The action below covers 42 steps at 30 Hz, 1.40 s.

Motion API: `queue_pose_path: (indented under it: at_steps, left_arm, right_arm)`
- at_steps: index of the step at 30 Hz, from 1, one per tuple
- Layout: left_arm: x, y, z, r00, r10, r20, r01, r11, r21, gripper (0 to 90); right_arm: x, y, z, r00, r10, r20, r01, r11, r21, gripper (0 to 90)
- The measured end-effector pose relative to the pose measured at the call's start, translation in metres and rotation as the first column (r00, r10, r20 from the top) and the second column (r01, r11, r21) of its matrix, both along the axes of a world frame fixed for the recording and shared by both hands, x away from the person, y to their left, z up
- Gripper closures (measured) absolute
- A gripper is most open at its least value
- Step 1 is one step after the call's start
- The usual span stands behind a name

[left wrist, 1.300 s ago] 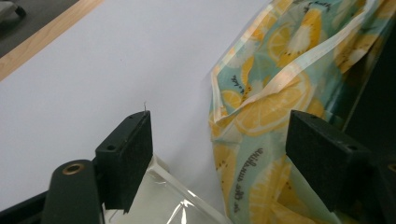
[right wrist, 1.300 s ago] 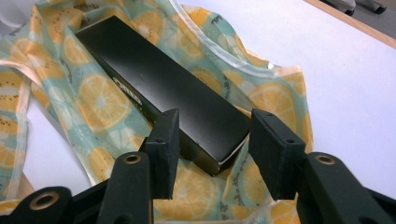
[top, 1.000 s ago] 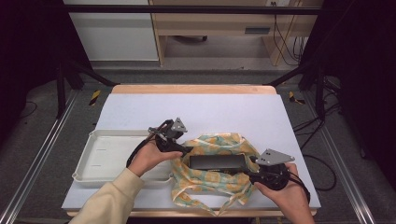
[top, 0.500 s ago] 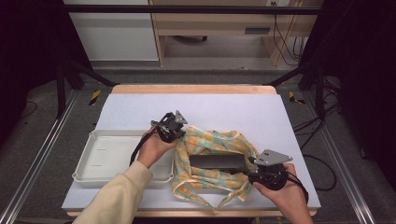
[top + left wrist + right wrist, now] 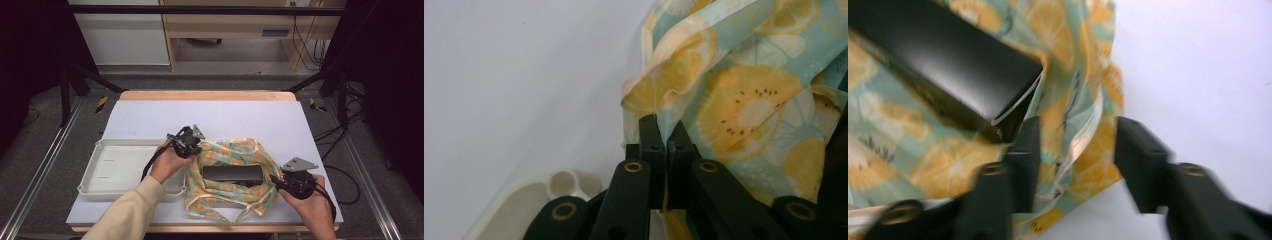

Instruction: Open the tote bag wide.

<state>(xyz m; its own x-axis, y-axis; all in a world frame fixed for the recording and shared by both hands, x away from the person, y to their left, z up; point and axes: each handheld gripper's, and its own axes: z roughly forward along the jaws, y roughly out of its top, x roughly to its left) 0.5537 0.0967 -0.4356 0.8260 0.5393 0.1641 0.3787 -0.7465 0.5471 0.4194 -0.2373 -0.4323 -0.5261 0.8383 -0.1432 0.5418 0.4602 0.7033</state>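
Observation:
A fruit-print cloth lies bunched on the white table around a black box, whose top is bare. My left gripper sits at the cloth's upper left corner. Its jaws are shut on the cloth's edge. My right gripper is at the cloth's right side, low on the table. In the right gripper view its jaws straddle a fold of cloth beside the box's corner. They have just been closing but stand apart, and the pads do not press the fold.
A white plastic tray lies left of the cloth, under my left forearm, and its corner is just left of the left jaws. The table's far half is bare white sheet. The front edge is close to both hands.
The left jaws have shut on the cloth's upper left corner after shifting a little along it. The right gripper has sunk toward the cloth's right edge, its jaws narrower around the fold.

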Motion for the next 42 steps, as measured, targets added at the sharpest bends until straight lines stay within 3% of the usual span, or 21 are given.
queue_pose_path:
  at_steps: [3,10,13,14,15,16,17,22,23,24,25,26,28,32,33,35,37,38,39,40,42]
  left_arm:
    - [0.001,-0.003,-0.004,1.0,0.004,-0.007,-0.004,0.9998,0.022,89.2]
    - [0.001,-0.007,-0.01,0.9999,0.002,-0.017,-0.001,0.9997,0.024,82.1]
    - [-0.008,-0.002,0.003,0.9987,0.036,0.035,-0.033,0.9966,-0.075,64.6]
    - [-0.008,-0.002,0.003,0.9987,0.036,0.035,-0.033,0.9966,-0.075,57.6]
    - [-0.011,0.0,0.007,0.9976,0.051,0.048,-0.046,0.9938,-0.101,50.4]
    - [-0.014,0.002,0.012,0.9969,0.056,0.055,-0.049,0.9912,-0.123,50.4]
    - [-0.02,0.008,0.022,0.9962,0.052,0.07,-0.04,0.9857,-0.164,42.4]
    - [-0.035,0.018,0.036,0.9958,0.053,0.075,-0.034,0.9719,-0.233,27.8]
    - [-0.043,0.024,0.042,0.995,0.054,0.084,-0.031,0.9669,-0.253,27.0]
    - [-0.043,0.024,0.042,0.995,0.054,0.084,-0.031,0.9669,-0.253,25.5]
    - [-0.048,0.029,0.045,0.9949,0.051,0.087,-0.027,0.9655,-0.259,23.2]
    - [-0.048,0.029,0.045,0.9949,0.051,0.087,-0.027,0.9655,-0.259,22.2]
    - [-0.059,0.041,0.049,0.9935,0.059,0.098,-0.029,0.958,-0.285,20.6]
    - [-0.068,0.052,0.049,0.9931,0.062,0.099,-0.03,0.9552,-0.294,17.5]
    - [-0.072,0.056,0.048,0.9918,0.072,0.106,-0.037,0.9538,-0.298,17.5]
    - [-0.077,0.062,0.047,0.9911,0.081,0.106,-0.046,0.9534,-0.298,17.5]
    - [-0.085,0.072,0.046,0.9884,0.101,0.114,-0.065,0.9562,-0.285,16.5]
    - [-0.085,0.072,0.046,0.9884,0.101,0.114,-0.065,0.9562,-0.285,16.0]
    - [-0.089,0.077,0.045,0.9876,0.11,0.112,-0.074,0.9543,-0.29,14.9]
    - [-0.091,0.08,0.044,0.9874,0.114,0.11,-0.078,0.9541,-0.289,14.9]
    - [-0.098,0.089,0.04,0.9864,0.128,0.103,-0.093,0.9514,-0.294,12.5]
  right_arm:
    - [0.001,0.0,-0.006,0.9984,0.012,-0.056,-0.012,0.9999,-0.002,85.1]
    - [0.006,-0.009,-0.018,0.9939,-0.038,-0.103,0.037,0.9992,-0.012,86.8]
    - [0.002,-0.011,-0.011,0.9991,-0.013,-0.04,0.014,0.9997,0.022,67.2]
    - [0.002,-0.011,-0.011,0.9991,-0.013,-0.04,0.014,0.9997,0.022,67.2]
    - [-0.002,-0.007,-0.002,0.9999,0.013,0.002,-0.013,0.9998,0.012,55.3]
    - [-0.002,-0.007,-0.002,0.9999,0.013,0.002,-0.013,0.9998,0.012,55.3]
    - [-0.008,-0.002,0.012,0.998,0.049,0.039,-0.049,0.9988,0.003,45.3]
    - [-0.011,0.01,0.035,0.9894,0.124,0.075,-0.123,0.9922,-0.019,35.5]
    - [-0.007,0.018,0.043,0.9808,0.184,0.064,-0.183,0.9828,-0.028,31.6]
    - [-0.007,0.018,0.043,0.9808,0.184,0.064,-0.183,0.9828,-0.028,31.6]
    - [-0.001,0.026,0.046,0.9703,0.241,0.026,-0.239,0.9698,-0.048,31.1]
    - [-0.001,0.026,0.046,0.9703,0.241,0.026,-0.239,0.9698,-0.048,31.1]
    - [0.009,0.037,0.045,0.9523,0.305,-0.018,-0.305,0.9489,-0.08,32.7]
    - [0.019,0.045,0.043,0.938,0.343,-0.053,-0.346,0.9325,-0.102,33.1]
    - [0.026,0.049,0.042,0.9267,0.368,-0.075,-0.374,0.9219,-0.1,33.3]
    - [0.028,0.052,0.041,0.9218,0.377,-0.09,-0.385,0.9175,-0.099,33.4]
    - [0.036,0.058,0.039,0.8976,0.423,-0.124,-0.437,0.8913,-0.122,34.4]
    - [0.036,0.058,0.039,0.8976,0.423,-0.124,-0.437,0.8913,-0.122,34.4]
    - [0.041,0.062,0.036,0.8796,0.451,-0.153,-0.471,0.871,-0.141,34.9]
    - [0.041,0.062,0.036,0.8796,0.451,-0.153,-0.471,0.871,-0.141,34.9]
    - [0.047,0.064,0.029,0.8585,0.473,-0.197,-0.505,0.848,-0.161,34.6]
